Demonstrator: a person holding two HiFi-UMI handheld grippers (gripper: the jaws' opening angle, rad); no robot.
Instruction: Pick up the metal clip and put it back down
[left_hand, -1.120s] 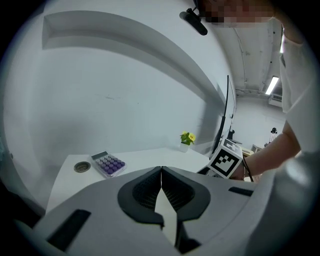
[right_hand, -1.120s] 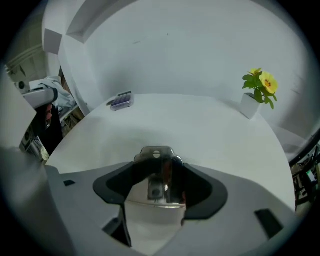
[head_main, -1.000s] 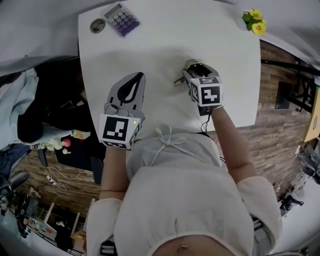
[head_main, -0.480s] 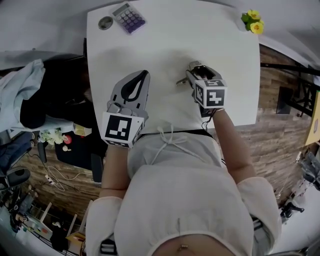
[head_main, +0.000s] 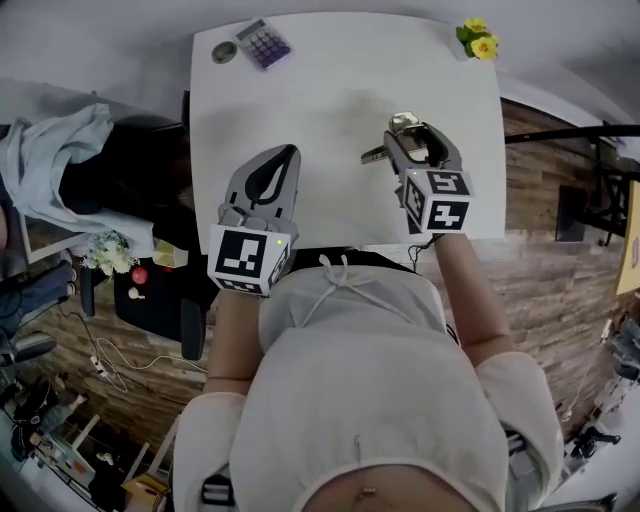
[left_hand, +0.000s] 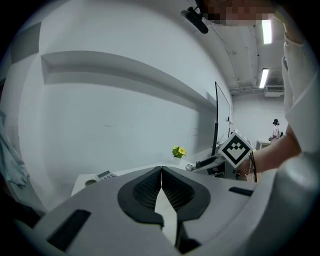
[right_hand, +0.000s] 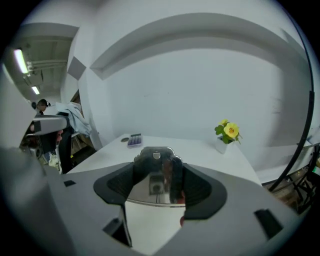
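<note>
The shiny metal clip (right_hand: 156, 176) sits wedged between the two dark pads of my right gripper (right_hand: 159, 175), which is shut on it. In the head view the metal clip (head_main: 398, 127) pokes out past the jaws of the right gripper (head_main: 410, 140), lifted above the white table (head_main: 340, 90) at its right half. My left gripper (head_main: 272, 168) hovers over the table's front left with its jaws pressed together and nothing between them; the left gripper (left_hand: 161, 187) shows closed pads in its own view too.
A purple calculator (head_main: 263, 43) and a small round dish (head_main: 224, 52) lie at the table's far left corner. A little pot of yellow flowers (head_main: 476, 41) stands at the far right corner. A dark chair with clothes (head_main: 70, 170) is left of the table.
My right gripper with the clip has moved slightly right and farther over the table. The head camera has shifted, so the table sits more to the right in view. The left gripper has barely moved.
</note>
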